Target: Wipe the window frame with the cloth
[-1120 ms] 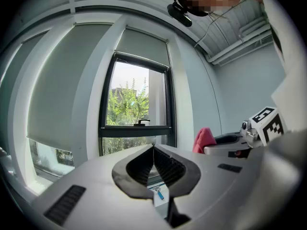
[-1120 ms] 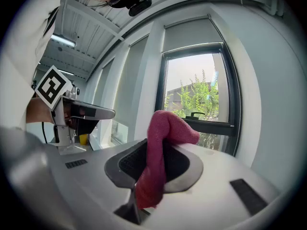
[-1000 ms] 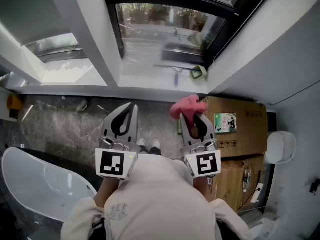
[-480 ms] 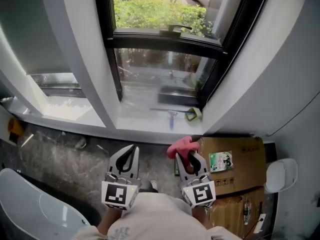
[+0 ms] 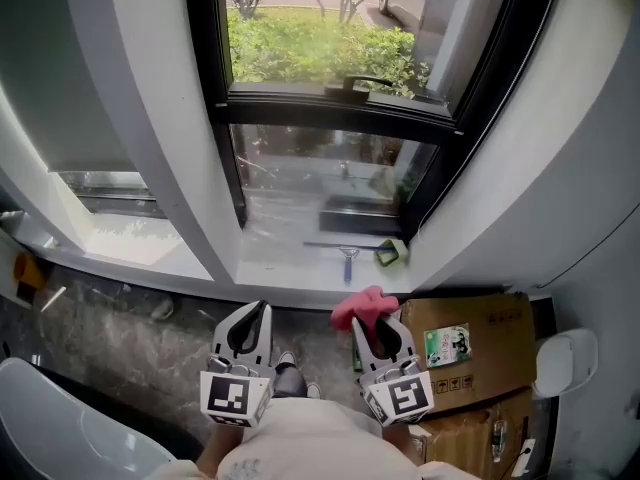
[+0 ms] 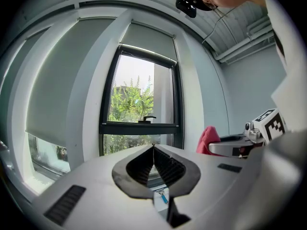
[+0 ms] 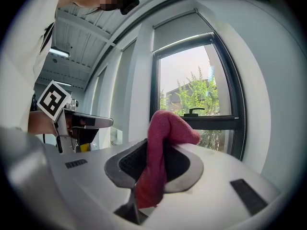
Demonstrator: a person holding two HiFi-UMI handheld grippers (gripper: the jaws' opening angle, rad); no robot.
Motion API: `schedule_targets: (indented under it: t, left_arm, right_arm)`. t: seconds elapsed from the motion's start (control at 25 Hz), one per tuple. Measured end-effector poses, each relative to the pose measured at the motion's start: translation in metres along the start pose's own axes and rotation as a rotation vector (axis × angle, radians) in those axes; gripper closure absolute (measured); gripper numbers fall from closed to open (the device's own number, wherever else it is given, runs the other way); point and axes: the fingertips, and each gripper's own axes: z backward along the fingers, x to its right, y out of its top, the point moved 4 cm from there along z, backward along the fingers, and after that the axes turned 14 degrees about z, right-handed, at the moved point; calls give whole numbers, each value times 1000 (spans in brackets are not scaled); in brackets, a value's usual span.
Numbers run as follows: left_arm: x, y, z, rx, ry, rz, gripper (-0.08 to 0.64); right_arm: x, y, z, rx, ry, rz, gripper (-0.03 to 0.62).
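While the head view has the left hand-held gripper [image 5: 250, 314] and right hand-held gripper [image 5: 377, 318] well short of the window frame [image 5: 335, 108], wiping hasn't started, I'd say. Left gripper view: jaws pinched together, empty. Right gripper view: jaws clamp the pink cloth [image 7: 160, 128]; next, lift it to the frame.

A squeegee [image 5: 347, 259] with a blue handle lies on the white sill [image 5: 275, 268]. A small green object [image 5: 392, 254] sits just beside it on the right. Below the sill, at right, a cardboard box [image 5: 485, 328] has a green-and-white packet [image 5: 447, 346] on top. The floor [image 5: 120, 313] is dark and marbled. A white bathtub [image 5: 50, 423] curves in at lower left. Green bushes [image 5: 310, 48] grow outside.
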Motion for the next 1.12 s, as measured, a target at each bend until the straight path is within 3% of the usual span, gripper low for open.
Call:
schedule_targets:
  t: [0.48, 0.76, 1.12]
  left_arm:
    - [-85, 38, -71, -22, -28, 13, 549]
    - [-105, 43, -85, -32, -47, 9, 549]
    - [-121, 40, -108, -49, 9, 12, 549]
  right_arm:
    - [27, 24, -96, -24, -85, -2, 515]
    - [14, 29, -131, -26, -43, -23, 514]
    - [28, 28, -171, -22, 13, 6, 515]
